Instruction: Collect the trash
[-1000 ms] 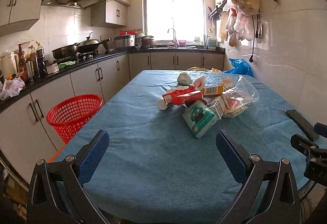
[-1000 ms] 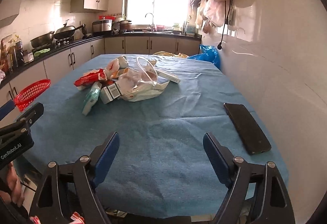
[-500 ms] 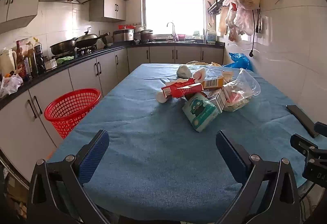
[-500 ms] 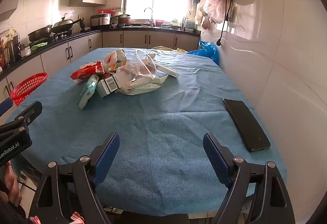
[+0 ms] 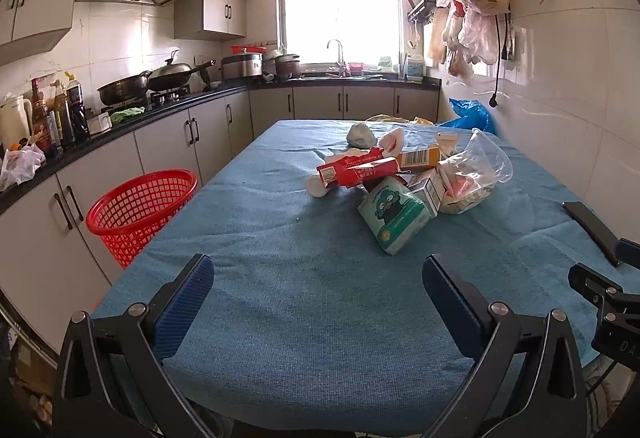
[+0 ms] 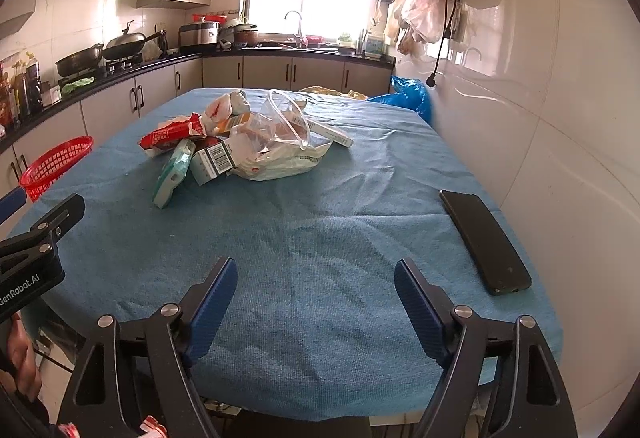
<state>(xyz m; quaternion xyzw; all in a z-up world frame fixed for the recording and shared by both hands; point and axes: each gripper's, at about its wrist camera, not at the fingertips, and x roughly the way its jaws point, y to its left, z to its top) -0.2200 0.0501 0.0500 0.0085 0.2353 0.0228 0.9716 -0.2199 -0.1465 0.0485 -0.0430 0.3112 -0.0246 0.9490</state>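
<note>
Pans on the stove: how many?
2. One dark pan at the stove's left, one lidded wok to its right, handle pointing toward the window. Others may hide behind them.

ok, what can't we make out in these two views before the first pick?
- Red basket: inside hidden by its wall in the left view; cut by the table edge in the right view.
- Trash pile: lower items covered by the clear plastic bag.
- Phone: near end hidden behind the right gripper in the left view.
</note>
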